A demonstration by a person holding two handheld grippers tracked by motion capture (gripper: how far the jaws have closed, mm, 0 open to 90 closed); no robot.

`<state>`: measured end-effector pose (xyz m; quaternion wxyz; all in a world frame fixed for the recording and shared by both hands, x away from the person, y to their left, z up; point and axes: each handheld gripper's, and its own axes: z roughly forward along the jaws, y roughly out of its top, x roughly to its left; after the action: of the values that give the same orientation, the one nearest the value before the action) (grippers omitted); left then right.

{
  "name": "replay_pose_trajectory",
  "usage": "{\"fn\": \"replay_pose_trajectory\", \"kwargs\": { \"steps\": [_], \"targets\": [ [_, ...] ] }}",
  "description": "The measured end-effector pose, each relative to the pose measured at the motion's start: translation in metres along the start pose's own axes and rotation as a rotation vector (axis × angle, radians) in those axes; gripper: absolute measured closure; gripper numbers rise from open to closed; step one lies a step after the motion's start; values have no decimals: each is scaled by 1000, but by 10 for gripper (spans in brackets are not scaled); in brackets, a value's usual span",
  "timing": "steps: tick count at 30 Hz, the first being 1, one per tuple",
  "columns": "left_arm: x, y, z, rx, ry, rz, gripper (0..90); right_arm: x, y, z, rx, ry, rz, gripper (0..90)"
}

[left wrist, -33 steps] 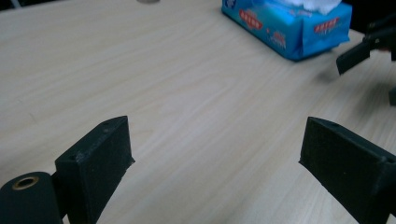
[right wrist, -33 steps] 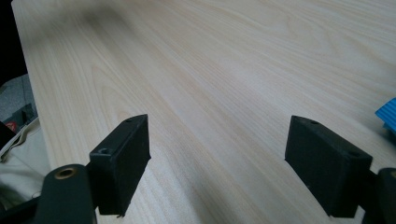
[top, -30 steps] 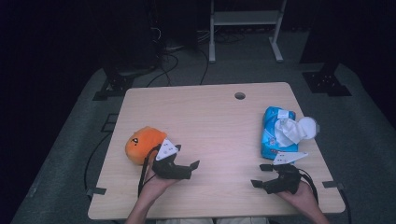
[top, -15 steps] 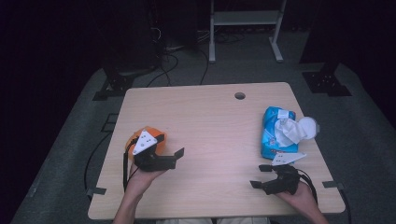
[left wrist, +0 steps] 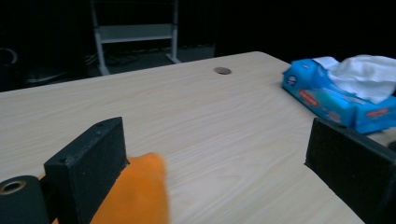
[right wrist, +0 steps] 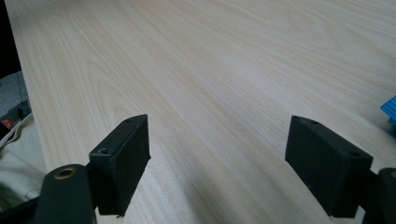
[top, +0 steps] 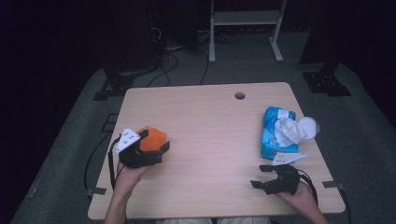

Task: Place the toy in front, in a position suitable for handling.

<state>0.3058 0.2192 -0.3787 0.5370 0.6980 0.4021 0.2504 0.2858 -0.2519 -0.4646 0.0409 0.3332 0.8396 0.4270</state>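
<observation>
At bench's front left corner: left gripper (top: 154,151) over orange plush toy (top: 153,138), jaws spread wide, one jaw against toy's side, toy resting on bench (top: 210,126). Near front right: right gripper (top: 262,176), jaws spread, empty. Just beyond: blue tissue pack (top: 278,133), white tissue sticking out.

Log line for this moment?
left claw: open, at orange toy | right claw: open, idle | tissue pack: untouched
</observation>
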Motion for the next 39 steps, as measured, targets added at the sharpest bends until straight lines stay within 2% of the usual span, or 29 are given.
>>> {"fn": "replay_pose_trajectory", "kwargs": {
  "steps": [3, 7, 9, 12, 13, 19, 25, 33, 39],
  "targets": [
    [15, -2, -8, -24, 35, -40, 48, 1, 0, 1, 3, -2, 2, 208],
    [22, -2, -13, -37, 64, -39, 49, 1, 0, 1, 4, -3, 2, 208],
    [28, -4, -15, -35, 89, -41, 49, 1, 0, 1, 5, -4, 0, 208],
    [33, -7, -16, -30, 105, -47, 49, 2, 0, 1, 2, -4, -1, 208],
    [38, -10, -17, -25, 123, -54, 49, 2, 0, 0, -2, -5, -3, 208],
    [50, -19, -18, -18, 159, -79, 51, 2, 0, -2, -6, -7, -2, 208],
    [55, -27, -14, 10, 176, -86, 60, 2, 1, -1, -5, -6, -5, 208],
    [55, -33, -7, 34, 185, -85, 70, 3, 1, -2, -6, -5, -8, 208],
    [57, -46, 4, 97, 192, -69, 71, 4, 1, 0, 3, 0, -16, 209]
  ]
}}
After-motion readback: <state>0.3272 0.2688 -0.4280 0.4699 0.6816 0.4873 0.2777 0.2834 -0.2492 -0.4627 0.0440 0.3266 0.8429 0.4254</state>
